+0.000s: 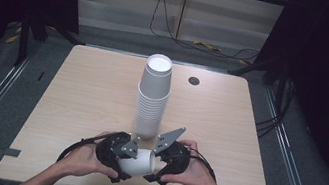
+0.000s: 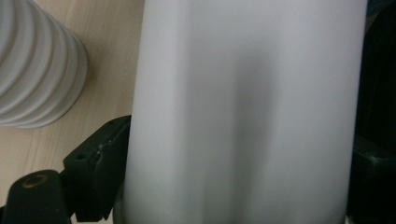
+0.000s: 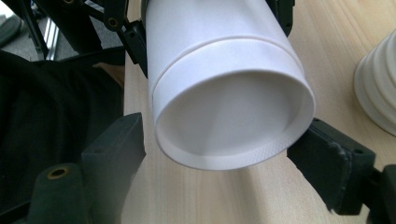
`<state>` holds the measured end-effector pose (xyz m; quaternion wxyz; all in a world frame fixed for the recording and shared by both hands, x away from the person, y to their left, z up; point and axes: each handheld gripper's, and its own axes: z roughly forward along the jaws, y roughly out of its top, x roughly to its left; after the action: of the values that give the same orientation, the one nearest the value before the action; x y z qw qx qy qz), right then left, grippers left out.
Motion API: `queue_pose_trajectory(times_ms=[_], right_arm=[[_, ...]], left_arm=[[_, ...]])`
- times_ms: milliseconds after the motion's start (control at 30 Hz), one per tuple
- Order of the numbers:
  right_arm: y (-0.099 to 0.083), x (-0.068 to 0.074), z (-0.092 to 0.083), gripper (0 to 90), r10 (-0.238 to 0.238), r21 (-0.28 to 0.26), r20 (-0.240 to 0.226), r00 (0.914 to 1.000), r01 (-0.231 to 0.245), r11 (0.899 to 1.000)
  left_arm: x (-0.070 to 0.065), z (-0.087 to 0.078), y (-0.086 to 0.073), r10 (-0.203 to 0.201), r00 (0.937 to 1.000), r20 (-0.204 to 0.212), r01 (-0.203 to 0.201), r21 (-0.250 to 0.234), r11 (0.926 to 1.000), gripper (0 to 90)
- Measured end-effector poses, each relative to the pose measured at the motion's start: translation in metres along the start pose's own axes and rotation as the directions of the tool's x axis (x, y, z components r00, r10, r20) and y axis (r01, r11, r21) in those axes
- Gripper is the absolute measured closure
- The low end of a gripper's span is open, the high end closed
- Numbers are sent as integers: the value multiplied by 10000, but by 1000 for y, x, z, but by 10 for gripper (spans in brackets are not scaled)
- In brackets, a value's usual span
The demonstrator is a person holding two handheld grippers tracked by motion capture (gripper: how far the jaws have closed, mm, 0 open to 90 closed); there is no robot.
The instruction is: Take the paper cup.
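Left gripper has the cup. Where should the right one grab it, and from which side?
Judging by its pose, grip the cup at the banded rim, coming in from the open mouth end. The cup lies sideways with the left gripper clamped on its body, so only that end is free. The right gripper jaws already straddle the rim, apparently not pressing yet.

The tall stack of paper cups stands upright in the middle of the tabletop, just beyond the left gripper and right gripper, blocking a straight path forward. Both grippers meet at a white paper cup lying sideways near the front edge. To either side of the stack the tabletop lies bare and open, with wide room toward both edges.
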<state>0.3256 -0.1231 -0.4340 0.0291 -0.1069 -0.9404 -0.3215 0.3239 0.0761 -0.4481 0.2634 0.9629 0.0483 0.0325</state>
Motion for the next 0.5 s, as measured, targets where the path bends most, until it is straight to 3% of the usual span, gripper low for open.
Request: queue_pose_trajectory(times_ms=[33, 67, 100, 133, 300, 333, 367, 433, 467, 500], right_arm=[[1, 0, 1, 179, -67, 31, -33, 10000, 68, 10000], [1, 0, 1, 177, -42, 22, -45, 10000, 42, 10000], [2, 0, 2, 177, -92, 22, -44, 9999, 92, 10000], [3, 1, 2, 176, -118, 117, -74, 9999, 118, 9999], [8, 2, 7, 164, -185, 241, -117, 9998, 188, 9995], [8, 2, 7, 170, -196, 257, -181, 9996, 201, 9995], [8, 2, 8, 175, -206, 241, -205, 9996, 211, 9995], [9, 2, 8, 174, -214, 225, -219, 9995, 219, 9995], [9, 3, 8, 174, -196, 245, -171, 9997, 200, 9995], [9, 3, 9, 170, -179, 276, -209, 9996, 185, 9994]], left_arm=[[-2, 2, 0, -213, 9998, -34, 212, -230, 9995, 119], [-2, 1, 1, -40, 10000, 21, 41, -36, 10000, 119], [-5, 4, 2, -373, 9993, -47, 371, -354, 9987, 119], [-2, 2, 3, 223, 9997, 28, -223, 78, 9997, 119], [0, 1, 6, 571, 9984, 42, -571, 247, 9981, 119], [-5, 4, 6, 153, 9999, 28, -152, -111, 9998, 119], [-3, 2, 7, 505, 9987, 98, -507, 218, 9985, 119], [-4, 2, 7, 467, 9989, 103, -469, 195, 9987, 119], [-1, -1, 8, 924, 9956, 125, -930, 649, 9935, 119], [-6, 4, 7, 183, 9998, 43, -183, -87, 9998, 119]])
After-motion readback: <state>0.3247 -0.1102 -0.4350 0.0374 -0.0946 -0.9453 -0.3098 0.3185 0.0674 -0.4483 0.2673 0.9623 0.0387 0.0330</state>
